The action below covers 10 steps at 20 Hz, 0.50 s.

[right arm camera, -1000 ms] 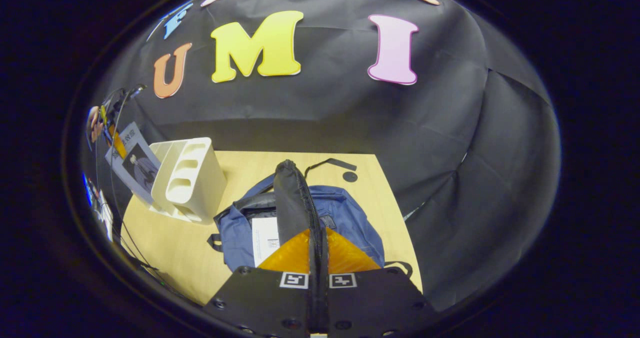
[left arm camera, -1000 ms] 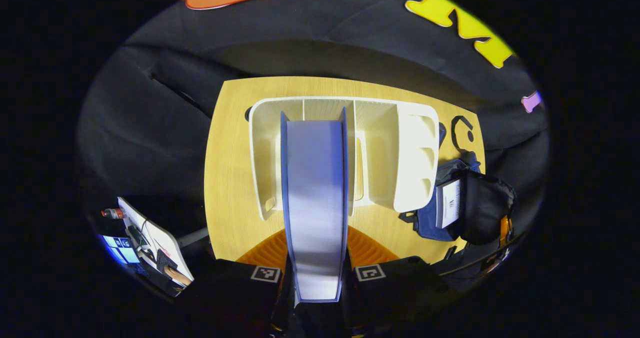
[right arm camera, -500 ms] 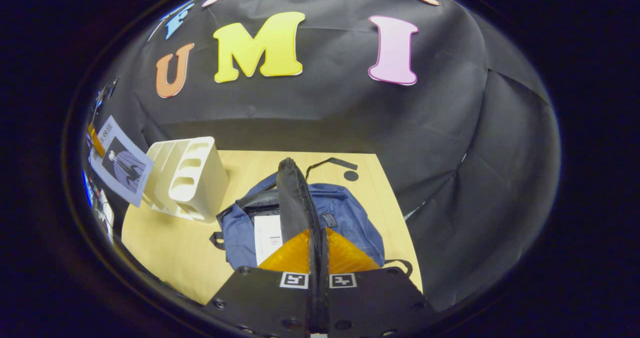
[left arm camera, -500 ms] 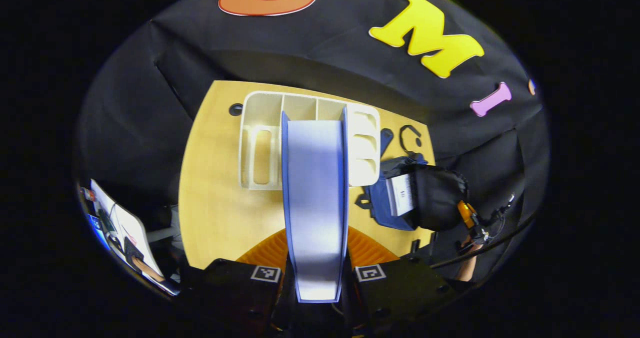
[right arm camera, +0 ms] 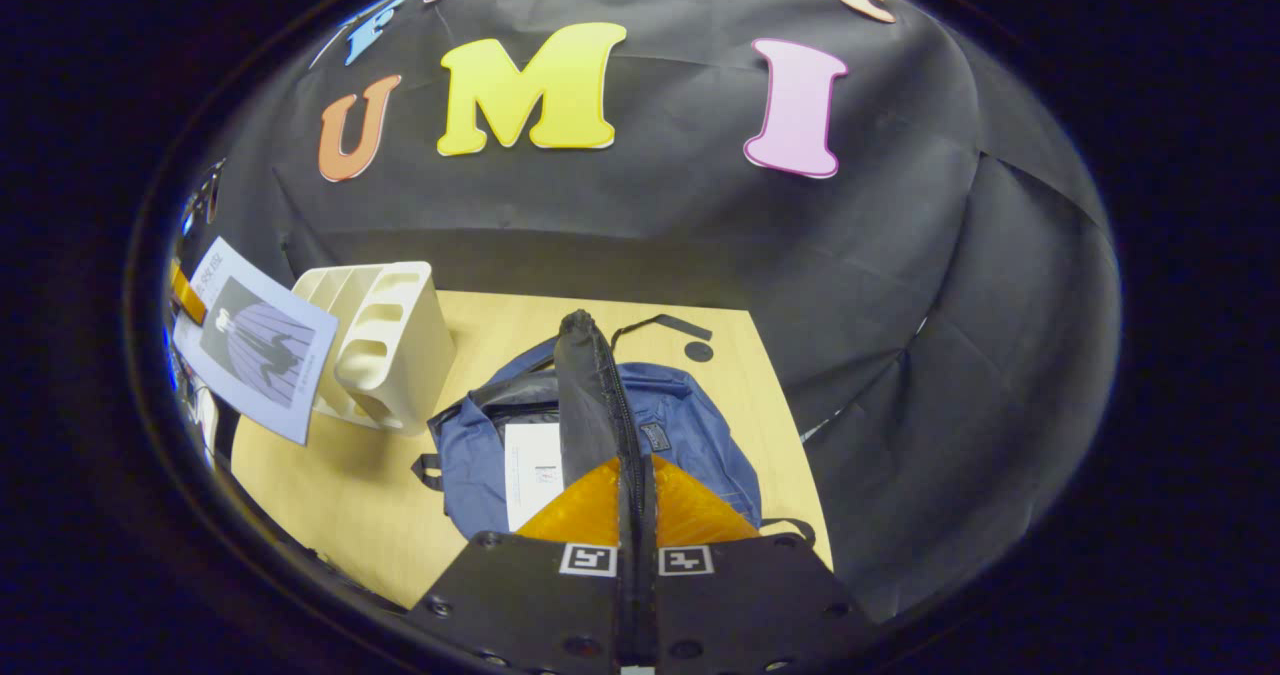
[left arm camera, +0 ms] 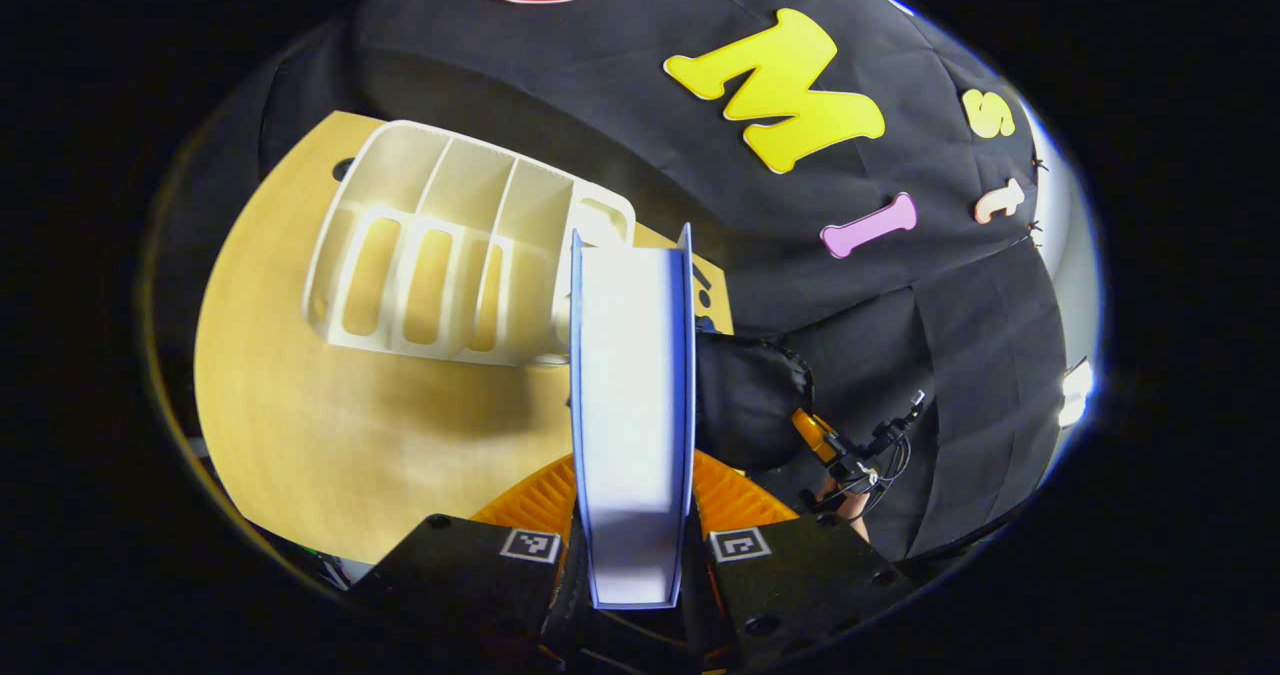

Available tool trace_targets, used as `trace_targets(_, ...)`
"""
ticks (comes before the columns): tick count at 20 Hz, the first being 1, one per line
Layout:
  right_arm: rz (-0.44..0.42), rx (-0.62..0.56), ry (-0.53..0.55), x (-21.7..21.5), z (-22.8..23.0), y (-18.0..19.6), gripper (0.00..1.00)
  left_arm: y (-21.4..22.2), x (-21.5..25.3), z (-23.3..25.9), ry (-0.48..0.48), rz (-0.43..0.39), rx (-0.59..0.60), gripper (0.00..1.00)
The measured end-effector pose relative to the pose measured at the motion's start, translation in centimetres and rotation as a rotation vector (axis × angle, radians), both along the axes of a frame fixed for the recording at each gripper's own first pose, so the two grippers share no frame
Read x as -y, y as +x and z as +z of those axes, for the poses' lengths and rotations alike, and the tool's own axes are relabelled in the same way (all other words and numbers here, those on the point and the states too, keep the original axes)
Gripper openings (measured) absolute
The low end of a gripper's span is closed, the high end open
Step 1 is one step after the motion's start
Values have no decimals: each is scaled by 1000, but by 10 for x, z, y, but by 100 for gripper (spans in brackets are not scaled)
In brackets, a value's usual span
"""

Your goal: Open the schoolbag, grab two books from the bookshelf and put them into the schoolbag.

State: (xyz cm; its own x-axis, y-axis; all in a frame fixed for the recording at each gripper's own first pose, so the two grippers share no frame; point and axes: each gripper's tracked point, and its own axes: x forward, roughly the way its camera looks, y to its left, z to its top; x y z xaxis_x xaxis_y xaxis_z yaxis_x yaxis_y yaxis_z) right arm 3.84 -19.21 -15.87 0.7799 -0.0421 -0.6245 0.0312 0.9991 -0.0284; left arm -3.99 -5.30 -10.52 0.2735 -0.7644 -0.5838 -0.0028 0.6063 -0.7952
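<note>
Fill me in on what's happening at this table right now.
A person is packing books into a schoolbag with two handheld grippers. The left gripper is clamped on a book and holds it in the air above the table, clear of the white bookshelf. The right gripper pinches the black flap of the blue schoolbag and holds it up, so the bag is open. One book already lies inside.
</note>
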Motion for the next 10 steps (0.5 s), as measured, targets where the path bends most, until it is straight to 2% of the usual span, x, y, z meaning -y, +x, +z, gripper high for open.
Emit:
trace_targets(3,6,-3,-7,-1,0,-1,1,-15,44,-13,-106,3,-20,40)
trace_targets(4,7,-4,-1,-1,2,-1,1,-23,59,-21,-130,-2,-32,44)
trace_targets(5,8,-5,1,-1,3,-1,1,-29,75,-30,-139,-6,-43,40)
trace_targets(6,9,-5,0,0,5,-1,3,-32,88,-40,-137,-14,-49,40)
trace_targets(10,5,-13,-9,6,7,-1,1,-35,140,-68,-187,-13,-82,40)
